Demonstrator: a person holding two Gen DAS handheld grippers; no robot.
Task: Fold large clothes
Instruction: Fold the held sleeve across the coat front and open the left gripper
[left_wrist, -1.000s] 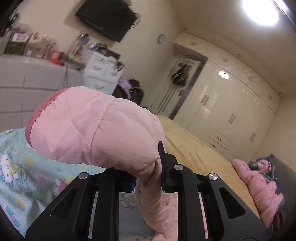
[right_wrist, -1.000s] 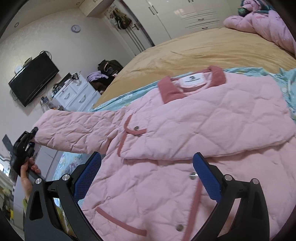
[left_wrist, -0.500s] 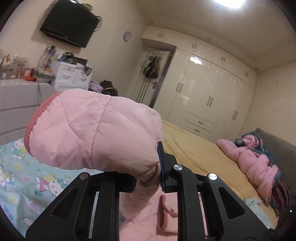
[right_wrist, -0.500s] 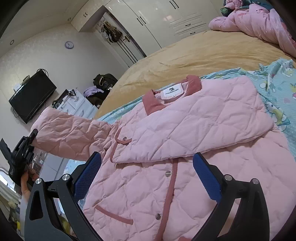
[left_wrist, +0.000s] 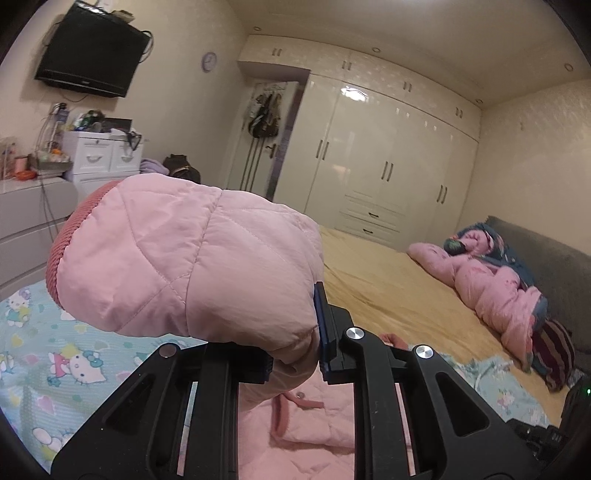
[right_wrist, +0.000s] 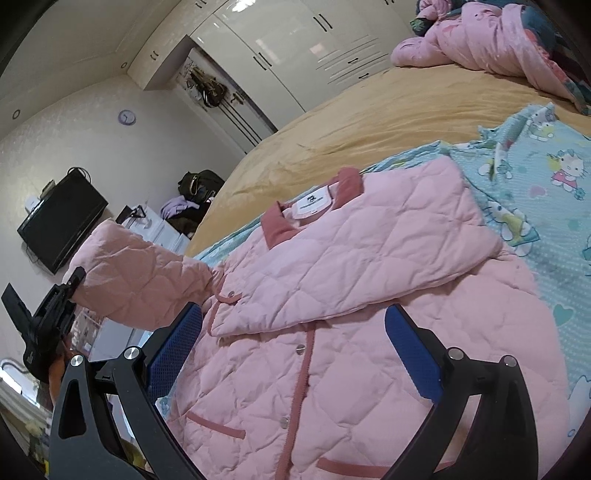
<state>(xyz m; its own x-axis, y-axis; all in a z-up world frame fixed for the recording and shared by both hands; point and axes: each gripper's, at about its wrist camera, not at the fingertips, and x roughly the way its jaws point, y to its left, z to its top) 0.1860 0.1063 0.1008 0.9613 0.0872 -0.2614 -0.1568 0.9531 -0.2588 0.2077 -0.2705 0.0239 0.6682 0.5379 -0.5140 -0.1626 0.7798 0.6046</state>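
Note:
A pink quilted jacket (right_wrist: 332, 295) lies front up on the bed, with a dark pink collar and snap placket. One sleeve is folded across its chest. My left gripper (left_wrist: 295, 354) is shut on the other sleeve (left_wrist: 192, 266) near its ribbed cuff and holds it lifted above the bed. The right wrist view shows that sleeve (right_wrist: 144, 280) raised at the left with the left gripper (right_wrist: 72, 286) at its end. My right gripper (right_wrist: 291, 350) is open and empty, hovering over the jacket's front.
A Hello Kitty sheet (right_wrist: 546, 206) lies under the jacket on a tan bedspread (left_wrist: 391, 291). A heap of pink bedding (left_wrist: 495, 284) sits by the grey headboard. White drawers (left_wrist: 99, 162), a wall TV (left_wrist: 92, 51) and wardrobes (left_wrist: 388, 166) stand beyond the bed.
My left gripper has swung with the sleeve in toward the jacket body. My right gripper has drawn back slightly, so the jacket sits lower and more fully in its view.

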